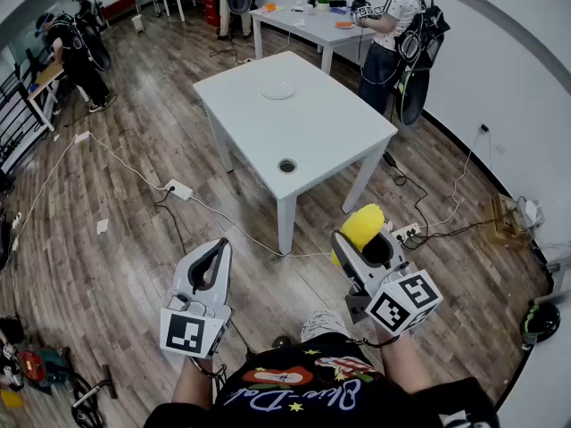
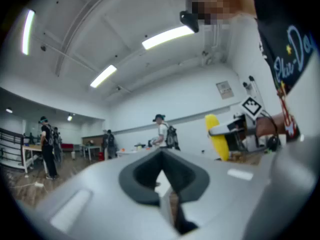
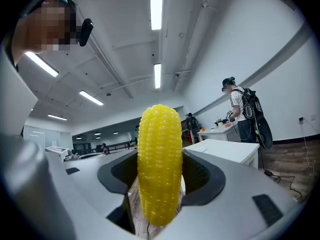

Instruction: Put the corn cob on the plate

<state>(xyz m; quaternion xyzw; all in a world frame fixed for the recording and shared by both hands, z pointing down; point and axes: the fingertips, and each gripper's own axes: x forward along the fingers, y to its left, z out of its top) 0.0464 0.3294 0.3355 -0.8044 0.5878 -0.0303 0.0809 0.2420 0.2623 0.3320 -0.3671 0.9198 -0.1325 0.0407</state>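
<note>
Cursive print on the black shirt (image 1: 357,398) is unreadable.

place: research lab, big open room used for recording
floor: wood planks (image 1: 107,275); cable (image 1: 116,154) and power strip (image 1: 178,189) lying loose on it
furniture: plain white table (image 1: 312,141) mid-room, more tables (image 1: 308,27) by far wall
people: several at the tables; one person (image 1: 397,12) wears a backpack rig
ceiling: high, strip lights (image 3: 156,4)
walls: white (image 1: 500,69)

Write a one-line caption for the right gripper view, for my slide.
The right gripper holds a yellow corn cob upright between its jaws, a white table ahead.
</note>
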